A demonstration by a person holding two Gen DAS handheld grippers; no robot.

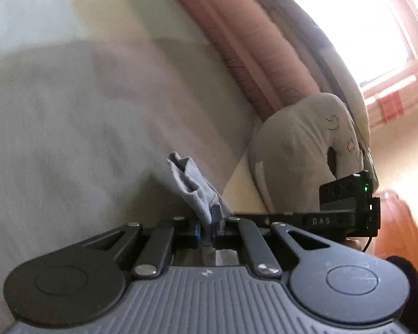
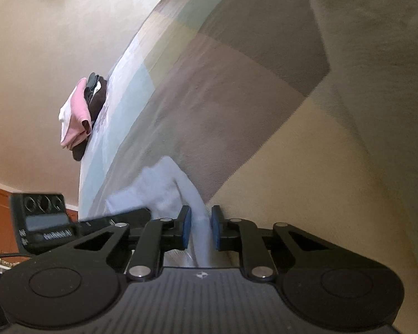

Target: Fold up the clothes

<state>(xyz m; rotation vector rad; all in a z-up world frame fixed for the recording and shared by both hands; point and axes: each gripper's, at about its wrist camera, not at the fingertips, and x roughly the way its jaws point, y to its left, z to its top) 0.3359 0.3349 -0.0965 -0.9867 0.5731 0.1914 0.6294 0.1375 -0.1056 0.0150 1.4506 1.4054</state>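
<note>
Mid-handling, by the look of it: pale grey garment (image 1: 193,183) pinched at two places and held up off the bed (image 2: 237,89). No finished crease visible; stage of folding not settled by these views.

Left claw (image 1: 209,224) closed tight on a bunched edge of the cloth, pads nearly meeting, fabric rising in a crumpled peak above the pads. Right claw (image 2: 200,228) clamped on a band of the same pale cloth (image 2: 167,192), blue pads (image 2: 187,228) a little apart with fabric filling the gap.

Cloth: thin, soft, light grey to near white, wrinkled at both grips, sagging between. Shape and type not readable; motion blur heavy.

Elsewhere: pile of pink and dark clothes (image 2: 80,111) at the far edge of the bed, folded or not unclear. Grey plush toy (image 1: 301,150) near the mattress side.
</note>
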